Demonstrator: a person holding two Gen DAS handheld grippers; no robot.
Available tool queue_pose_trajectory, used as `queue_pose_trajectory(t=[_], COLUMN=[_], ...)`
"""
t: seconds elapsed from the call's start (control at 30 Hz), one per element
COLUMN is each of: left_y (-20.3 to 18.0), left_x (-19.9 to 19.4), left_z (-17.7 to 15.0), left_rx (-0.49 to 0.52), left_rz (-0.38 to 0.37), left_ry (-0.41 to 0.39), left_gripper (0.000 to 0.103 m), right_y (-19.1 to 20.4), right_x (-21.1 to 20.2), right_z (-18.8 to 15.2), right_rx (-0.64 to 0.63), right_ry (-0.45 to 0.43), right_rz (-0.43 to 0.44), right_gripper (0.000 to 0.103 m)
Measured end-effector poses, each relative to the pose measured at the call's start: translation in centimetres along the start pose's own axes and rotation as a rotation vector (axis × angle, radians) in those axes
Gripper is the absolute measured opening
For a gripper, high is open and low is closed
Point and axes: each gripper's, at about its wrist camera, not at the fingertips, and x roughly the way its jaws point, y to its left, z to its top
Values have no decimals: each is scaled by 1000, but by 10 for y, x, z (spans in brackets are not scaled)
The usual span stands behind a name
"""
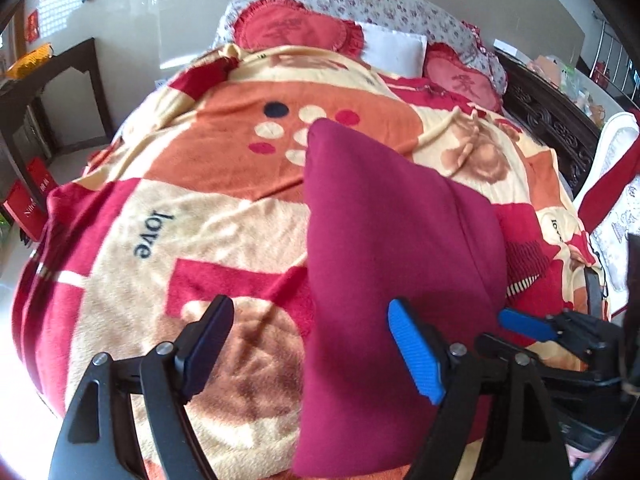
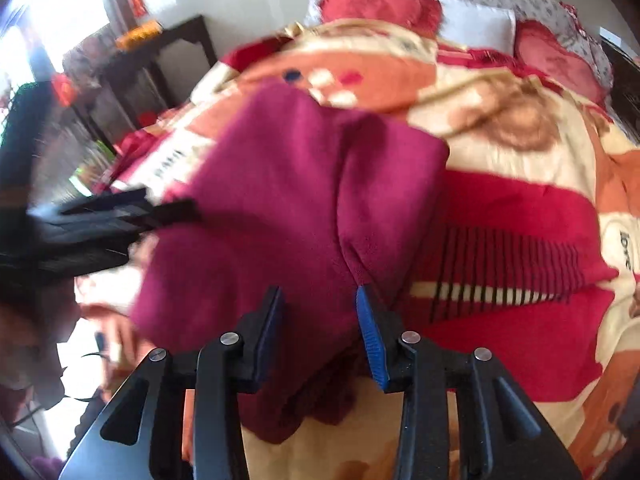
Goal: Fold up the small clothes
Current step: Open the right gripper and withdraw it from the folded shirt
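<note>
A dark maroon garment (image 1: pixel 392 264) lies on the patterned blanket (image 1: pixel 168 216), folded into a long shape that runs away from me. My left gripper (image 1: pixel 310 322) is open wide over the garment's near left edge and holds nothing. The right gripper (image 1: pixel 532 324) shows at the garment's right side in the left wrist view. In the right wrist view the garment (image 2: pixel 288 200) fills the middle, and my right gripper (image 2: pixel 320 304) is open with its jaws on either side of the garment's bunched near edge. The left gripper (image 2: pixel 132 208) appears blurred at the garment's left.
Red heart-shaped cushions (image 1: pixel 296 28) and a white pillow (image 1: pixel 394 50) lie at the bed's head. A dark wooden table (image 1: pixel 48 92) stands left of the bed. A carved dark bed frame (image 1: pixel 552 128) and a white and red cloth (image 1: pixel 612 200) are on the right.
</note>
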Motion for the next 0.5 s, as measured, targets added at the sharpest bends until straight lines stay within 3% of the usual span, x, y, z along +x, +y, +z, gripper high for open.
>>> queue_pose_trajectory(t=[0.2, 0.33, 0.5], left_y=[4, 2, -6], left_x=[-22, -40, -61], left_z=[-2, -4, -7], left_rx=[-13, 2, 2], left_rz=[10, 18, -2], left_ry=[-49, -93, -129], left_gripper=[89, 94, 97], right_y=[2, 2, 3], right_x=[-8, -38, -65], right_z=[-1, 1, -1], right_rx=[18, 93, 147], right_ry=[-23, -68, -100], right_rz=[-17, 6, -37], right_gripper=[19, 20, 30])
